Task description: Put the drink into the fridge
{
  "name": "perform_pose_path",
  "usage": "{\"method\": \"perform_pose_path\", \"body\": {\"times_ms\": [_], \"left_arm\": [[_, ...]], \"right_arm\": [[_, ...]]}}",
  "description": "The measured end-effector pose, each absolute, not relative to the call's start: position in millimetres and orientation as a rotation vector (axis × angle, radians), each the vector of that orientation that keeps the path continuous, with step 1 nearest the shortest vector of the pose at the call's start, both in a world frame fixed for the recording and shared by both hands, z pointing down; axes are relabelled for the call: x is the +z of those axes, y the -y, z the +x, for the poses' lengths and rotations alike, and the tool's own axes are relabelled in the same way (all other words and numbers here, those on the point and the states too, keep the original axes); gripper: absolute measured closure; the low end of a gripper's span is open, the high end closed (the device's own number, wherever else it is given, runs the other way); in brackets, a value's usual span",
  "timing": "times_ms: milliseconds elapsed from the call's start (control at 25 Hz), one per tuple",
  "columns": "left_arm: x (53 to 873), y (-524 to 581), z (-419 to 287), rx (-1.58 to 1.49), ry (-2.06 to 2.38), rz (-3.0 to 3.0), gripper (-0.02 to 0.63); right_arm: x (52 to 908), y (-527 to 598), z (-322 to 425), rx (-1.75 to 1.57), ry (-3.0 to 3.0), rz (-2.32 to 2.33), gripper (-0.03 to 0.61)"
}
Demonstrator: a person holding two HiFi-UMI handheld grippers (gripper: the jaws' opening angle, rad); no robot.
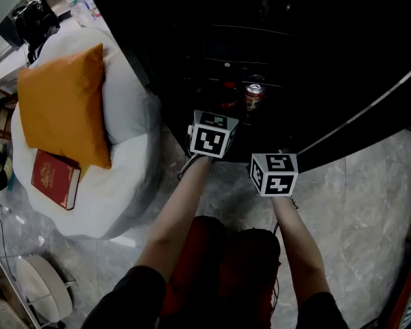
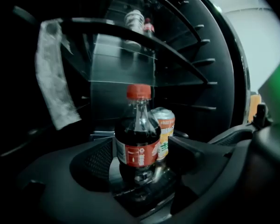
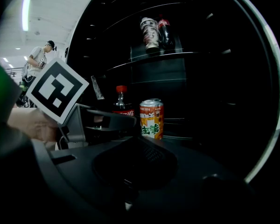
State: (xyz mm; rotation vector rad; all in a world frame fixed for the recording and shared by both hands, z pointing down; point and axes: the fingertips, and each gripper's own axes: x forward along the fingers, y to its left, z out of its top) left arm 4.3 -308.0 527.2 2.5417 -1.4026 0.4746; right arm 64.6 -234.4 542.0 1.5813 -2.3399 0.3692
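Bottle standing beside can
We are holding left gripper wide around it (right gripper closed); clipping it risks toppling.

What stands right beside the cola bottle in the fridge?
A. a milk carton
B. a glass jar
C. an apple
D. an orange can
D: in the left gripper view an orange can stands close beside the bottle, just behind it to the right.
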Motion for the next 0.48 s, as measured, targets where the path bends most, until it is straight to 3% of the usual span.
{"method": "perform_pose_path", "body": {"times_ms": [480], "left_arm": [[514,251,-7,0.385,1.338,2.552,0.255]], "right_arm": [[522,206,56,0.332,2.367,1.593,0.561]]}}
